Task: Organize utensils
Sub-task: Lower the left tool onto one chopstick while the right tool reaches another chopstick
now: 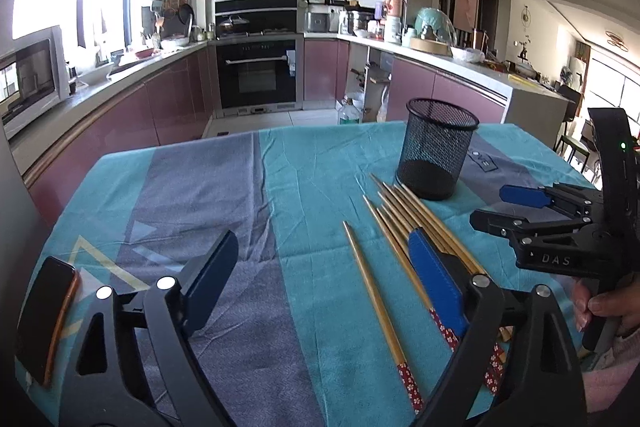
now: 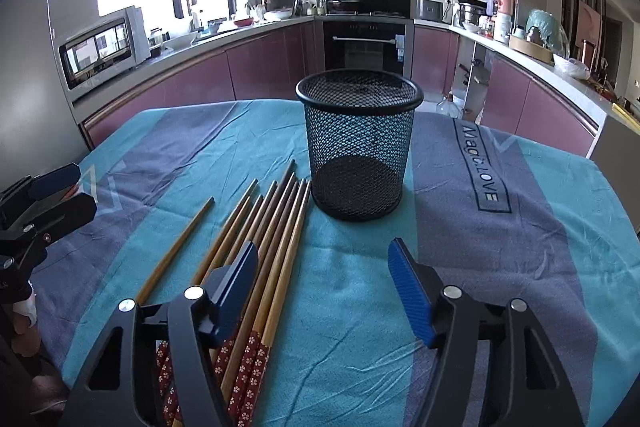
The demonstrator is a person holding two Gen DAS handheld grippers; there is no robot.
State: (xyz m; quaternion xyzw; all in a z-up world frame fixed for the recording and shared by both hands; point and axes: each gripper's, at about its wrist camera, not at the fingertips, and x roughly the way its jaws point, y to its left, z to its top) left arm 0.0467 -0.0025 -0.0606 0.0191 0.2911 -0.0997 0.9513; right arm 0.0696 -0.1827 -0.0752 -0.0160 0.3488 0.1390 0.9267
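Several wooden chopsticks (image 1: 416,227) with red flowered ends lie side by side on the blue tablecloth (image 1: 200,195), tips toward an empty black mesh holder (image 1: 438,147). One chopstick (image 1: 376,303) lies apart to the left. My left gripper (image 1: 320,279) is open and empty, low over the cloth, its right finger over the bundle. In the right wrist view the chopsticks (image 2: 276,239) lie left of the holder (image 2: 359,143), and my right gripper (image 2: 324,291) is open and empty, its left finger over them. The right gripper also shows in the left wrist view (image 1: 492,205).
A phone in a brown case (image 1: 46,315) lies at the cloth's left edge. The cloth (image 2: 500,267) bears a printed label (image 2: 480,167). Kitchen counters, an oven and a microwave stand beyond the table's far edge.
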